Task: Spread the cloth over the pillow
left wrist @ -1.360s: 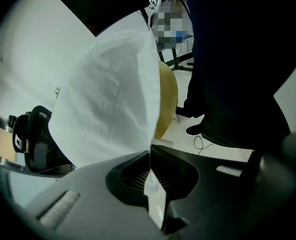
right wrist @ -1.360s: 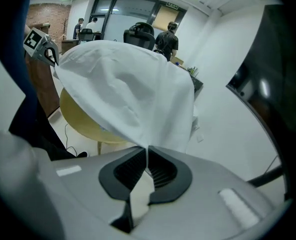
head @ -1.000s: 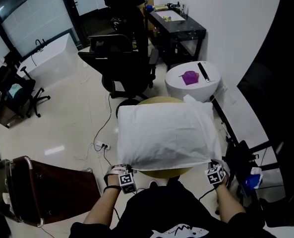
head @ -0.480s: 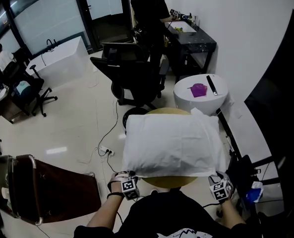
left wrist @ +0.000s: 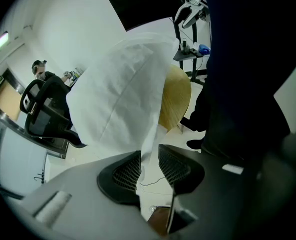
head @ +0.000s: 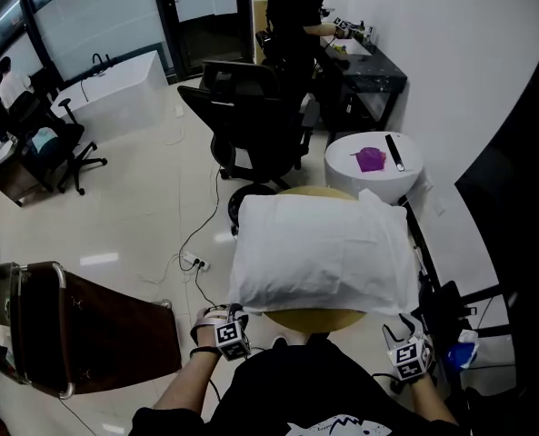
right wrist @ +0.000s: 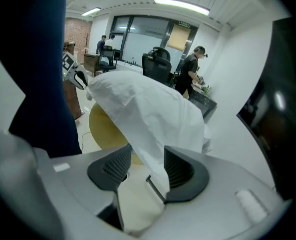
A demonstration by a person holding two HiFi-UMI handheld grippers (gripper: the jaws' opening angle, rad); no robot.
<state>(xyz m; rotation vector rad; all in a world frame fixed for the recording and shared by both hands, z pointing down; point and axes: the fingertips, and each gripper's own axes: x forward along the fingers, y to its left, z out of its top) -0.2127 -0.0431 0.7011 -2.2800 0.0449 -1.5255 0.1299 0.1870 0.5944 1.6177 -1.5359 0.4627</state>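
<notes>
Loosely, cloth [head: 324, 252] between just-opening fingers [left wrist: 125, 173] of left gripper [left wrist: 148, 166], right gripper [right wrist: 147, 165]

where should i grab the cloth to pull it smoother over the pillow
Probably its two near corners, coming from the person's side. There the cloth tapers into thin loose flaps at the table edge. On top it lies flat, with nothing to pinch.

right gripper [right wrist: 148, 156] | fingers [right wrist: 180, 170] apart, just been opening | cloth [right wrist: 143, 104] corner hanging between them | yellow table [right wrist: 105, 129] beyond
</notes>
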